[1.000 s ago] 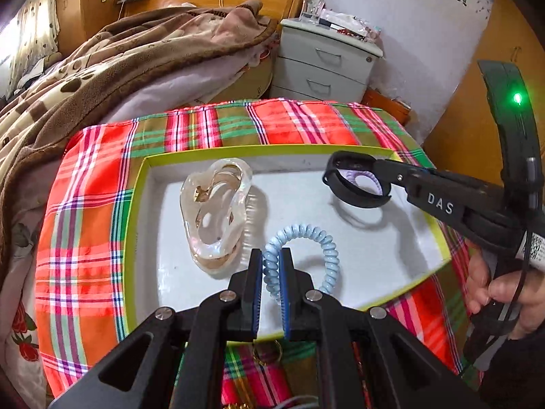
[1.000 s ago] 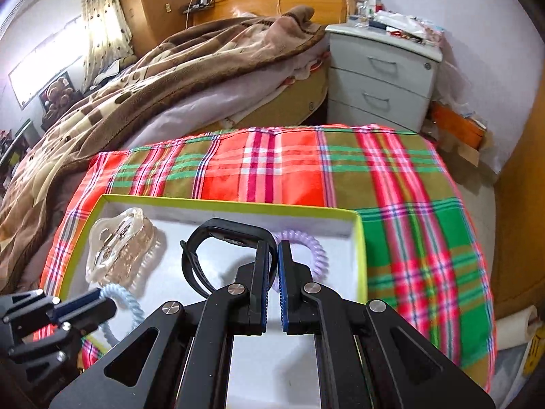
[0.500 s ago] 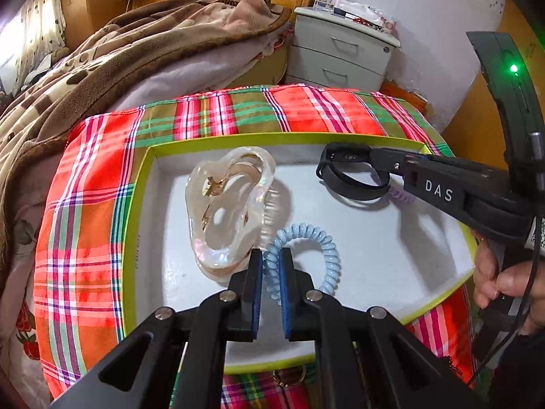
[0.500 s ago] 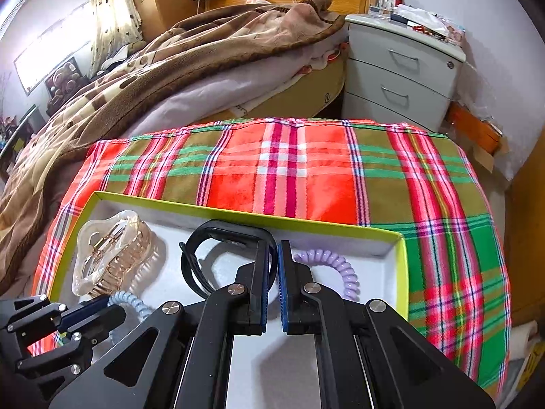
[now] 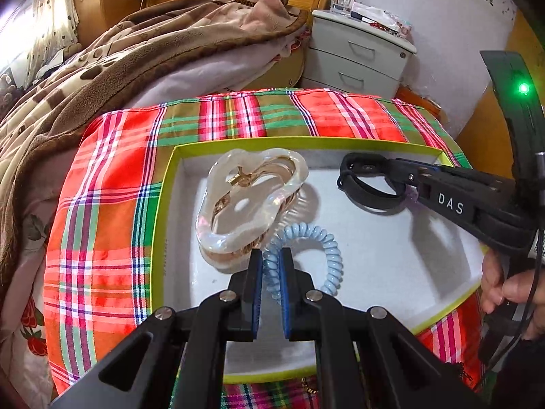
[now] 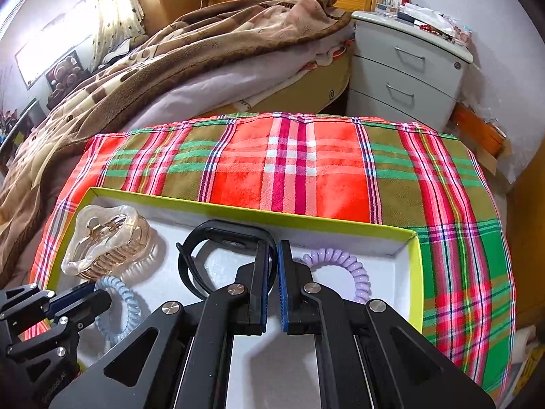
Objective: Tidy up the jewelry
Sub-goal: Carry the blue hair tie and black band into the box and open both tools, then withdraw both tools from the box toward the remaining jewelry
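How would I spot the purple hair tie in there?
Find the white tray with the lime-green rim on the plaid cloth. In its far right corner lies the lilac spiral hair tie, beside the black band; the other coil is pale blue.

The right gripper [image 5: 405,179] is covering most of the purple coil hair tie [image 5: 413,197], the small gold chain [image 5: 308,385] is disappearing behind the box rim [image 5: 272,377], and nightstand clutter [image 6: 432,20] is staying indistinct.

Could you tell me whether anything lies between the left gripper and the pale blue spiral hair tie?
Nothing visible does: the left gripper is already shut on the pale blue spiral hair tie, inside the white tray with the lime-green rim.
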`<state>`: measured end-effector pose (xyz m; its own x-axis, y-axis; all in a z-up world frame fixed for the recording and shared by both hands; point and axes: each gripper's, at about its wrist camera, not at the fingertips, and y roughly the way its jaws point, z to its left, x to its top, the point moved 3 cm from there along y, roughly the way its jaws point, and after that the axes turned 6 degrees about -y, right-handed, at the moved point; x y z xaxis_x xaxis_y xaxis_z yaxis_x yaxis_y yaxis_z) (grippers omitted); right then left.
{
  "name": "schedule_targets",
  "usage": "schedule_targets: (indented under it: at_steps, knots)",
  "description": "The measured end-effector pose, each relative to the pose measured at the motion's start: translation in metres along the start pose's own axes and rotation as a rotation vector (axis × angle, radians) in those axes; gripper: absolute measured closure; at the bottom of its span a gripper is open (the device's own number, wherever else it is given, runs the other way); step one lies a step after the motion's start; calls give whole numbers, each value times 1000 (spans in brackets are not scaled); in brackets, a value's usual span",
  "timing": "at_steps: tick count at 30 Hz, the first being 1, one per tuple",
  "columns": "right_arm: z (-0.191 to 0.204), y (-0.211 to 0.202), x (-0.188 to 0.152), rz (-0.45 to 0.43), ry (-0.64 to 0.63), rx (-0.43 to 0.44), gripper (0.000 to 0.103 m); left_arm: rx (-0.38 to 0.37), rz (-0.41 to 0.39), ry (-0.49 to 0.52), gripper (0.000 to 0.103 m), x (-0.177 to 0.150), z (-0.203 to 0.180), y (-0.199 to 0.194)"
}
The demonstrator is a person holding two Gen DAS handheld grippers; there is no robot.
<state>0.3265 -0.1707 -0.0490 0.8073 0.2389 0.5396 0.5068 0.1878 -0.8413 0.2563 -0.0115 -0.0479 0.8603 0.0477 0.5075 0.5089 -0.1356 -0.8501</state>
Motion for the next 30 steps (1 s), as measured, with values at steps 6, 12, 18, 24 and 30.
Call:
schedule_targets:
  at_steps: [6, 12, 18, 24, 30]
  knots:
    - [0, 1, 0, -3, 0, 2, 97, -8, 16, -9, 93, -2, 0, 2]
    - [1, -1, -1, -7, 1, -3, 97, -17, 20, -18, 90, -2, 1, 2]
    - [1, -8, -1, -30, 15, 6, 88, -23, 17, -20, 74, -5, 0, -2]
    - [3, -25, -3, -63, 20, 8, 87, -47, -11, -13, 66, -7, -3, -18]
    - [7, -57, -15, -112, 14, 18, 86, -112, -54, -25, 64, -12, -2, -48]
